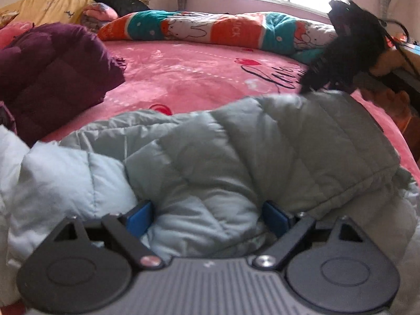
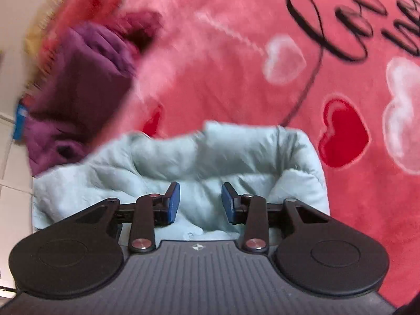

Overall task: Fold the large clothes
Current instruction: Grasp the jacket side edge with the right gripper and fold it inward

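A pale grey-blue quilted down jacket (image 1: 215, 152) lies bunched on the pink bed. My left gripper (image 1: 208, 214) has its blue pads wide apart, with a bulge of the jacket pushed up between them. A black fur trim (image 1: 338, 60) hangs at the jacket's far right end. In the right wrist view the same jacket (image 2: 183, 162) lies under and ahead of my right gripper (image 2: 200, 202). Its blue pads stand apart over the fabric and do not pinch it.
A purple quilted coat (image 1: 52, 73) lies in a heap at the left, also in the right wrist view (image 2: 78, 92). A rolled cartoon-print quilt (image 1: 210, 29) runs along the far side below the window. The pink heart-print blanket (image 2: 288, 78) covers the bed.
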Motion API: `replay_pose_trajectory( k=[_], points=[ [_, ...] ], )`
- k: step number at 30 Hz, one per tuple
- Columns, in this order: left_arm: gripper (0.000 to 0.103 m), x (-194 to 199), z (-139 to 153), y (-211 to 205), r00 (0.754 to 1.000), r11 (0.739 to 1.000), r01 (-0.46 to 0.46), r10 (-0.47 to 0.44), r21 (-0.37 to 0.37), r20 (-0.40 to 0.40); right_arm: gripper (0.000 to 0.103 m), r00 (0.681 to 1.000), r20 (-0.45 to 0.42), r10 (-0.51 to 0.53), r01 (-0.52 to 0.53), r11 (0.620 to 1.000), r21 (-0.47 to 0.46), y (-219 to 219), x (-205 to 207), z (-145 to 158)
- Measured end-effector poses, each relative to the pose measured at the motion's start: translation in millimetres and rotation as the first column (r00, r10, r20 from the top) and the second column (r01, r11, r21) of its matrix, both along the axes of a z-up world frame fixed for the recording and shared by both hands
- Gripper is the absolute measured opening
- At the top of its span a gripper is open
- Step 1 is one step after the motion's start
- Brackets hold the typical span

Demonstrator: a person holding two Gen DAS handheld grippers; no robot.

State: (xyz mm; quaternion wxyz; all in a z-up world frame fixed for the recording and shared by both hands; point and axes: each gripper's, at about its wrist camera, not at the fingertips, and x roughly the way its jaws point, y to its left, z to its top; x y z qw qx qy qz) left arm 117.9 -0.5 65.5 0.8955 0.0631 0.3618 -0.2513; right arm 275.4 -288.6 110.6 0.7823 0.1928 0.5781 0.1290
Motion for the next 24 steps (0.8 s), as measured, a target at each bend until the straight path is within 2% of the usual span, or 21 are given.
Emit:
replay_pose_trajectory(
  k=[3,5,10,13,15,16,17,18,19,20,21,22,24],
  points=[
    [0.091,2.1,-2.0,6.8,1.000,1.000,-0.011,0.011,-0.006,-0.003,0.039,0.998,-0.038,0.054,-0.059,0.987,-0.147,-2.0,-9.8,3.3],
    [0.091,3.4,-2.7,9.0,1.000,1.000,-0.016,0.016,-0.013,-0.005,0.035,0.996,-0.039,0.074,-0.082,0.963,-0.256,-8.6,-21.2,9.7],
    [0.091,3.7,-3.2,11.1,1.000,1.000,-0.018,0.018,-0.013,-0.005,0.029,0.997,0.004,0.071,-0.065,0.930,-0.361,-30.2,-52.3,25.4],
    [0.091,4.3,-2.7,10.2,1.000,1.000,-0.019,0.019,-0.007,-0.005,0.026,0.997,0.070,0.030,0.000,0.915,-0.403,-41.8,-65.4,35.0],
    [0.091,5.6,-3.0,10.0,1.000,1.000,-0.027,0.027,0.000,-0.007,0.027,0.992,0.129,-0.009,0.064,0.901,-0.428,-45.8,-73.4,45.5],
    [0.091,5.4,-3.1,10.1,1.000,1.000,-0.029,0.029,-0.001,-0.007,0.054,0.985,0.170,-0.030,0.108,0.876,-0.470,-46.5,-79.6,52.3],
    [0.091,5.3,-3.4,10.8,0.999,1.000,-0.031,0.031,-0.005,-0.009,0.073,0.974,0.219,-0.053,0.164,0.830,-0.533,-45.7,-84.6,59.5],
    [0.091,5.2,-3.4,11.2,0.999,0.999,-0.033,0.033,-0.008,-0.009,0.088,0.961,0.270,-0.057,0.206,0.799,-0.565,-44.8,-89.1,64.6],
    [0.091,5.4,-3.3,10.8,0.999,0.999,-0.034,0.034,-0.008,-0.008,0.087,0.950,0.305,-0.066,0.232,0.804,-0.548,-47.8,-97.0,69.8],
    [0.091,5.4,-3.2,10.4,0.999,0.999,-0.034,0.034,-0.006,-0.007,0.088,0.941,0.325,-0.096,0.252,0.838,-0.483,-53.0,-105.3,73.5],
    [0.091,5.6,-3.1,9.9,0.999,0.999,-0.036,0.036,-0.006,-0.007,0.092,0.932,0.336,-0.135,0.270,0.878,-0.395,-58.4,-114.4,75.4],
    [0.091,5.6,-3.1,9.3,0.999,0.999,-0.038,0.038,-0.006,-0.007,0.103,0.921,0.349,-0.174,0.286,0.911,-0.299,-62.0,-123.2,74.7],
    [0.091,4.8,-3.1,8.9,0.999,0.999,-0.039,0.039,-0.008,-0.007,0.101,0.920,0.317,-0.229,0.287,0.946,-0.149,-58.9,-131.0,62.8]
  ],
)
